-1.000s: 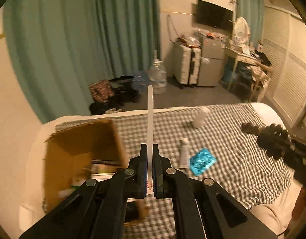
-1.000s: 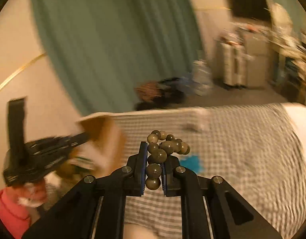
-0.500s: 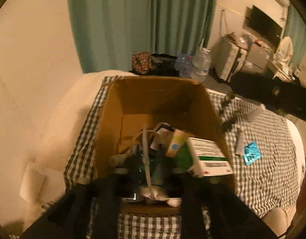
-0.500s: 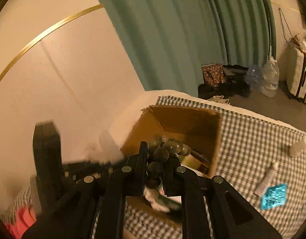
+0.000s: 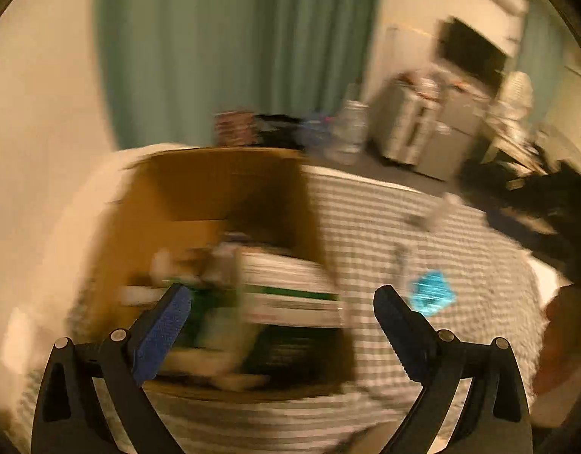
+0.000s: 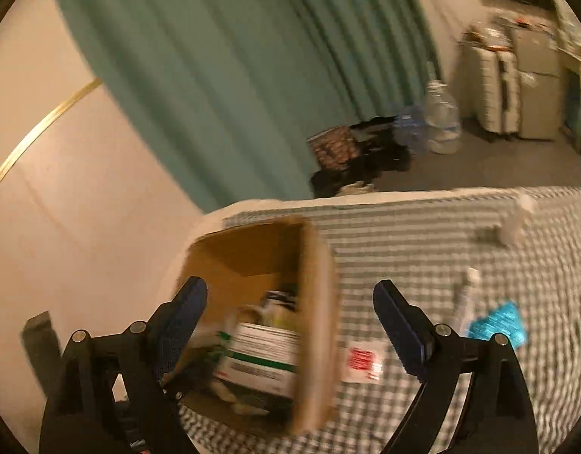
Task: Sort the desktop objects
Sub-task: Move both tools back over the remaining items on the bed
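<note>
An open cardboard box (image 5: 222, 185) full of small items stands on the checked cloth; a white-and-green carton (image 5: 290, 291) lies on top inside it. My left gripper (image 5: 282, 291) hangs over the box, its jaws opening, with nothing between the blue pads. In the right wrist view my right gripper (image 6: 289, 285) straddles the right wall of the box (image 6: 315, 302), jaws also opening and empty. A blue blister pack (image 6: 498, 323), a white tube (image 6: 466, 299) and a small white bottle (image 6: 517, 219) lie on the cloth to the right. Both views are blurred.
A red-and-white packet (image 6: 362, 363) lies on the cloth beside the box. Green curtains (image 6: 233, 75) hang behind the bed, with bags, a water jug (image 6: 441, 121) and suitcases on the floor. The other gripper shows as a dark blur (image 5: 547, 204) at the right.
The left gripper let go of the thin white strip and opened over the box. The right gripper released the bead string, opened, and slid toward the box's right wall.
</note>
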Motion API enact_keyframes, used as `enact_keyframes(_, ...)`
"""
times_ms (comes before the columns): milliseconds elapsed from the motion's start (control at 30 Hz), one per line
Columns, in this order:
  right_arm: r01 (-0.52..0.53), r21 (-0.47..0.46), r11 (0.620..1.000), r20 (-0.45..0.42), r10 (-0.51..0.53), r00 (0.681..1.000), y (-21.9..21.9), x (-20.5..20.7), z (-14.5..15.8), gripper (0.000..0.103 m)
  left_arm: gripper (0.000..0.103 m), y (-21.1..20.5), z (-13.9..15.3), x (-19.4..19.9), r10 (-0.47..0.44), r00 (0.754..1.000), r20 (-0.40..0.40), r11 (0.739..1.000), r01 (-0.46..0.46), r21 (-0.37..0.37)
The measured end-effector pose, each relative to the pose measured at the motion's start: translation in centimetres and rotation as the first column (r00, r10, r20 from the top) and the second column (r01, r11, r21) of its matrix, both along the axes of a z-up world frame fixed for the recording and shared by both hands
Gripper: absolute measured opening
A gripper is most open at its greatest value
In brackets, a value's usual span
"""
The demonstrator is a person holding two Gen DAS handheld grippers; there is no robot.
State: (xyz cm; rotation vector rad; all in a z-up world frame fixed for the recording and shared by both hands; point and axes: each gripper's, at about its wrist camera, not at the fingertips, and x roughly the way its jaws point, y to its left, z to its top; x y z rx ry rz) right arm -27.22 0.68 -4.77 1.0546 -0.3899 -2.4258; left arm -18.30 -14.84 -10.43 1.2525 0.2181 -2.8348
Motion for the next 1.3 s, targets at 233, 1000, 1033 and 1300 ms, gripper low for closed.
enact_keyframes(233,0.152,0.022,0.988,0.036,-0.153,0.988,9.5,2.5,-1.8,0.091,0.103,10.8,-5.7,-4.2,-0.111,0.988,0.107,0.993,0.115,-0.03)
enact_keyframes(1000,0.349,-0.03,0.937,0.26,-0.33,0.908,23.7,2.1,-11.7,0.091,0.103,15.8,-18.7,-12.0,-0.194,0.963,0.187,0.855,0.26,-0.448)
enact_keyframes(1033,0.352,-0.024,0.936,0.256,-0.335,0.907,23.8,2.2,-11.6,0.091,0.103,14.8,-18.7,-12.2,-0.2,0.96,0.197,0.856,0.269,-0.441)
enact_keyframes(1300,0.34,0.005,0.94,0.246,-0.331,0.911,22.9,1.9,-11.5,0.091,0.103,8.9,-17.9,-8.7,-0.311,0.926,0.213,0.765,0.377,-0.522)
